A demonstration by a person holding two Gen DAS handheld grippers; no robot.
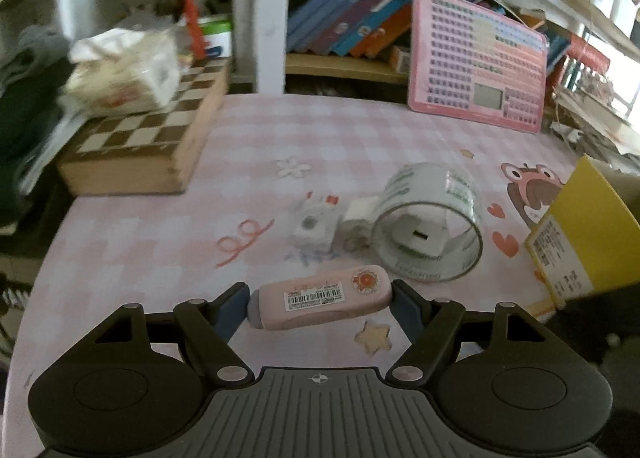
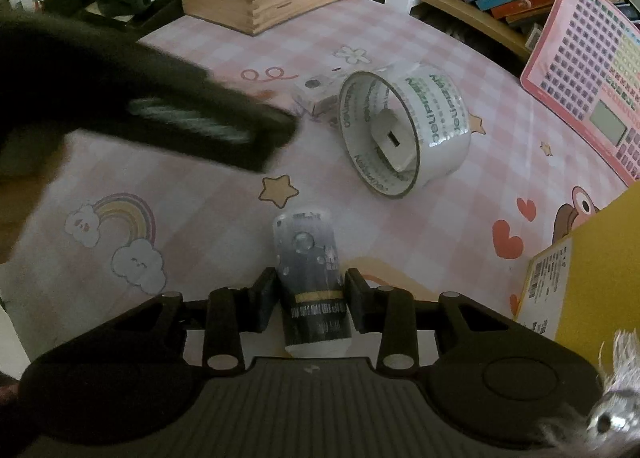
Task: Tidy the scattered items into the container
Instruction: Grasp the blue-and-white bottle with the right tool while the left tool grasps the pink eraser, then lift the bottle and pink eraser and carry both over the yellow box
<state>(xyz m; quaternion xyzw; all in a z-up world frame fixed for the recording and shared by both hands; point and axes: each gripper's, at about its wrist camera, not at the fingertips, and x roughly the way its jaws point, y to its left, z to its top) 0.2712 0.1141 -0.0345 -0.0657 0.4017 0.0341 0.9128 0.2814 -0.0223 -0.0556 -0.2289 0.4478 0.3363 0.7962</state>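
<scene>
Currently: left tool (image 1: 320, 300) clenched endwise on pink case (image 1: 320, 298); right tool (image 2: 310, 300) clenched on dark tube (image 2: 310, 278). Tape roll (image 2: 400, 130) stands on edge mid-table (image 2: 200, 218), white charger (image 2: 390, 138) inside its ring. Yellow container (image 2: 600, 266) at right edge. Open cloth lies between roll and container.

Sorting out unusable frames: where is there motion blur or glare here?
Left wrist view: tissue pack and chessboard box smear at left; the held pink case stays sharp. Right wrist view: only the left gripper crossing is blurred; tape roll shows mild glare.
</scene>
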